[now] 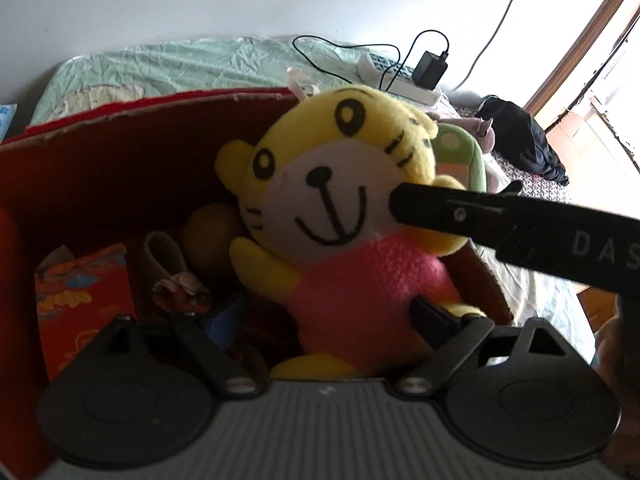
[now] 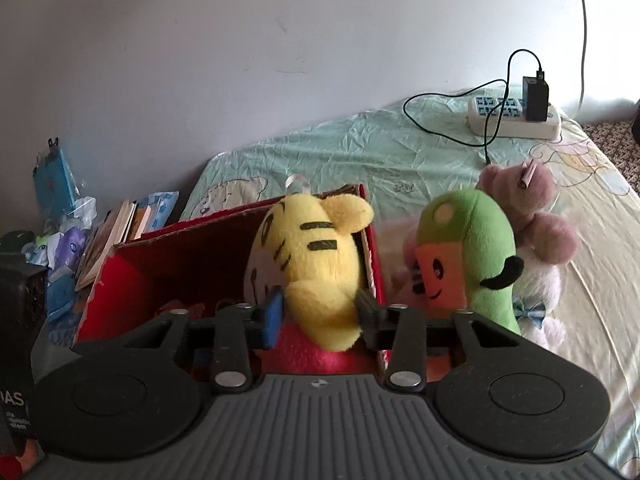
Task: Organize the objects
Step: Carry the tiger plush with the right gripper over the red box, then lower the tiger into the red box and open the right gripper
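Item 1, yellow tiger plush (image 2: pixel 316 264): it sits upright in the right-hand end of the red box (image 1: pixel 120 152), head above the rim. Your right gripper (image 2: pixel 318 316) has its two fingers pressed into the toy's side just below the head, so you are holding it. Whether its feet already rest on the box contents you cannot tell.

Item 2, your left gripper (image 1: pixel 320 320): the right finger (image 1: pixel 432 316) lies against the plush's pink body; the left finger is dark and blurred near the blue pad. The jaws stand fairly wide on either side of the toy, but whether they grip it cannot be told.

Item 3, already in the box: a red patterned packet (image 1: pixel 84 300), a small boot-shaped thing (image 1: pixel 168 260) and a round brownish object (image 1: pixel 212 232), all dim.

Item 4, left to do, by judgement: release the tiger, then deal with the green plush (image 2: pixel 468 256) and the pink plush (image 2: pixel 532 224), both lying on the bed (image 2: pixel 360 152) just beside the box's right wall. The box looks fairly full, so the task seems about midway.

Item 5, hard to read: the box floor, hidden by gripper bodies; the pile of books and wrappers (image 2: pixel 100 232) left of the box, too small to sort; the power strip (image 2: pixel 516 116) with its charger, well apart, probably not part of the job.
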`<state>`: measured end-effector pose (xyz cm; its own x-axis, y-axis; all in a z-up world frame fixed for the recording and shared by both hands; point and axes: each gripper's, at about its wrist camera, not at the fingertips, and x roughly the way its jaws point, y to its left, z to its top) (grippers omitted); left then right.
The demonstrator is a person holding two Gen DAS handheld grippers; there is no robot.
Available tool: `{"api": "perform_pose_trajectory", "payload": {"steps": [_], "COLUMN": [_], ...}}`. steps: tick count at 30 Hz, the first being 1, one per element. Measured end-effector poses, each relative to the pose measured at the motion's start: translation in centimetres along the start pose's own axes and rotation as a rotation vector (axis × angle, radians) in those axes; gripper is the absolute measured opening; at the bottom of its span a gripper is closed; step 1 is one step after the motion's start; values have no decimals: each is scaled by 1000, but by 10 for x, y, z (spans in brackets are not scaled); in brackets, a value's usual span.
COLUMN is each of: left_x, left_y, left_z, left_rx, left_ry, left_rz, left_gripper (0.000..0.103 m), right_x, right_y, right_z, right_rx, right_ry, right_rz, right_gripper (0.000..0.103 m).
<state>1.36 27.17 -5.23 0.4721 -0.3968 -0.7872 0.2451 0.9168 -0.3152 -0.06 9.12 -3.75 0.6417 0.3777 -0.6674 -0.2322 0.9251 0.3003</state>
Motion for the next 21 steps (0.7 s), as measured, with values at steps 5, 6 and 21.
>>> {"api": "perform_pose_trajectory", "payload": {"steps": [5, 6, 21], "left_x": [2, 2, -8], "left_y": [-6, -7, -30], "left_z": [4, 4, 6], "left_rx": [5, 7, 50], "left_ry": [17, 17, -9], "left_rz": [36, 43, 208], "left_gripper": [93, 93, 96], "right_x": [11, 12, -1], "right_y": [0, -1, -7], "right_z": [-1, -1, -4], "right_rx": [-9, -15, 17], "right_ry": [7, 5, -17], "right_rz": [-26, -29, 4], "right_gripper": [36, 36, 37]}}
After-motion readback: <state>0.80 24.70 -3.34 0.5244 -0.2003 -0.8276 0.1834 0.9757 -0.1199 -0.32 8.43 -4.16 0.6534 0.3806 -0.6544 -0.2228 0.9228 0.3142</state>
